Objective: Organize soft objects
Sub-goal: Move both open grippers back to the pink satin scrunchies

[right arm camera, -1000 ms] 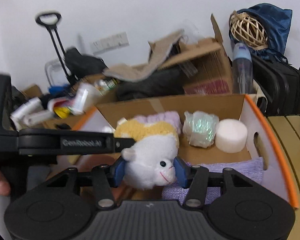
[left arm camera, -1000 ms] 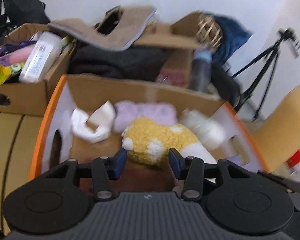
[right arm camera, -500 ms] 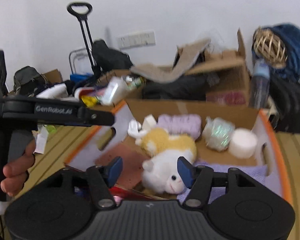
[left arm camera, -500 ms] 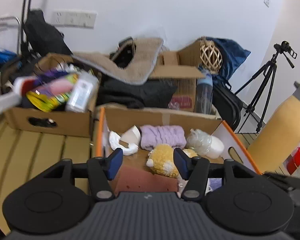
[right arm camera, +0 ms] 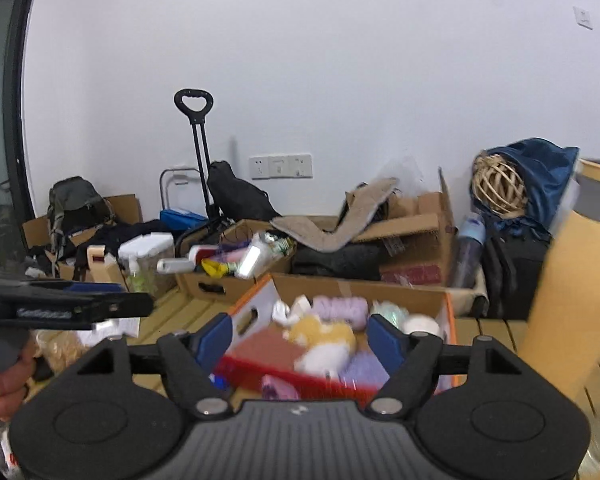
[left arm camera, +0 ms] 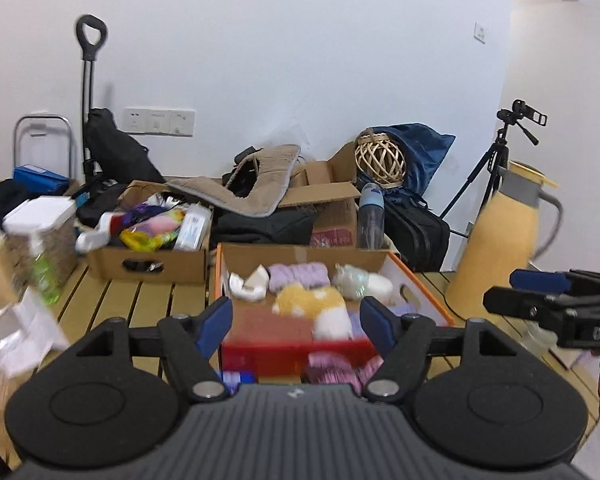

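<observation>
An orange-edged cardboard box (left arm camera: 219, 280) (right arm camera: 450, 320) sits on the slatted wooden table. It holds a yellow and white plush toy (left arm camera: 316, 304) (right arm camera: 324, 340), a purple knitted roll (left arm camera: 298, 274) (right arm camera: 340, 308), white cloth pieces (left arm camera: 246, 282) and a white roll (left arm camera: 380, 284) (right arm camera: 422, 324). My left gripper (left arm camera: 296, 324) is open and empty, back from the box. My right gripper (right arm camera: 300, 338) is open and empty, also back from the box. The right gripper also shows at the right edge of the left wrist view (left arm camera: 556, 300).
A second cardboard box (left arm camera: 148, 260) of mixed items stands left of the orange box. A tall yellow flask (left arm camera: 500, 240) (right arm camera: 572, 300) stands to its right. Pink and purple items (left arm camera: 336, 368) lie in front of the box. Bags, boxes and a tripod (left arm camera: 496, 160) crowd the wall.
Both grippers have drawn back and up from the box. The right gripper let go of the plush toy, which now lies in the box. Both jaws have opened wider.
</observation>
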Motion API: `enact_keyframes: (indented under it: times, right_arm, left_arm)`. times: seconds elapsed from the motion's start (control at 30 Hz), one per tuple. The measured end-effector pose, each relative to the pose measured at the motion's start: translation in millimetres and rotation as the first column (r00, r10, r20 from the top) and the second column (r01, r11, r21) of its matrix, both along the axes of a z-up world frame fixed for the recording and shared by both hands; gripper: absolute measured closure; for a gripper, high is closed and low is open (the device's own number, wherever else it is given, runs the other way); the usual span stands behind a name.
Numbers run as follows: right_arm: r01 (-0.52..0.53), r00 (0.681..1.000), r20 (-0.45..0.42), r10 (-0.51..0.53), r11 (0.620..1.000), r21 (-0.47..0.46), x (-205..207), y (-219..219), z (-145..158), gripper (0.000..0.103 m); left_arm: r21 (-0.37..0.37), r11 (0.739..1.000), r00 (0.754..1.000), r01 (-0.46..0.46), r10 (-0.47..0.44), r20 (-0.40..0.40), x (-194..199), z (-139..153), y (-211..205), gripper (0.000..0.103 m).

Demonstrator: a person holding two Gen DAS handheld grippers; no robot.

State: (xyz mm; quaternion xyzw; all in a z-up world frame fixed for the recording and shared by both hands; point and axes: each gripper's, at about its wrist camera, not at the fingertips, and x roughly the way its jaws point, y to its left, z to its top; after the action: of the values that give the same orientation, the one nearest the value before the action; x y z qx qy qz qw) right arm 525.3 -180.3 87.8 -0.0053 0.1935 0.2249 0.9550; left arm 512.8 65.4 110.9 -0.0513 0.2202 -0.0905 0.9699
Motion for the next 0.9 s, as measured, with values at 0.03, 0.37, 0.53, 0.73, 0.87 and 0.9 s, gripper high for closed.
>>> enact_keyframes:
  times: [0.03,0.37,0.53,0.73,0.87,0.9]
  right_arm:
    - [0.007,1.0,0.023,-0.006,1.0,-0.018,-16,-4,-7,0.029]
    - [0.02,0.995,0.095,-0.013,0.997,-0.069,-172,-37,-84,0.024]
    - [0.053,0.992,0.116,-0.052,0.999,-0.004,-219,-48,-104,0.024]
    - [0.056,0.992,0.113,-0.057,0.998,0.016,-217,-49,-106,0.025]
    - [0.082,0.993,0.082,-0.085,0.996,0.039,-202,-52,-113,0.026]
    - [0.089,0.993,0.07,-0.092,0.995,0.046,-196,-53,-115,0.027]
  left_arm:
    - [-0.001,1.0,1.0,0.0,0.0,0.014,-19,-7,-2,0.027]
    - [0.018,0.997,0.996,-0.078,0.077,0.042,-181,-80,-19,0.019]
    - [0.03,0.996,0.996,-0.08,0.078,0.047,-210,-83,-25,0.019]
    - [0.041,0.996,0.995,-0.077,0.074,0.069,-204,-82,-33,0.019]
    - [0.046,0.994,0.994,-0.095,0.092,0.06,-182,-89,-30,0.02]
    - [0.048,0.995,0.995,-0.088,0.085,0.06,-174,-91,-31,0.021]
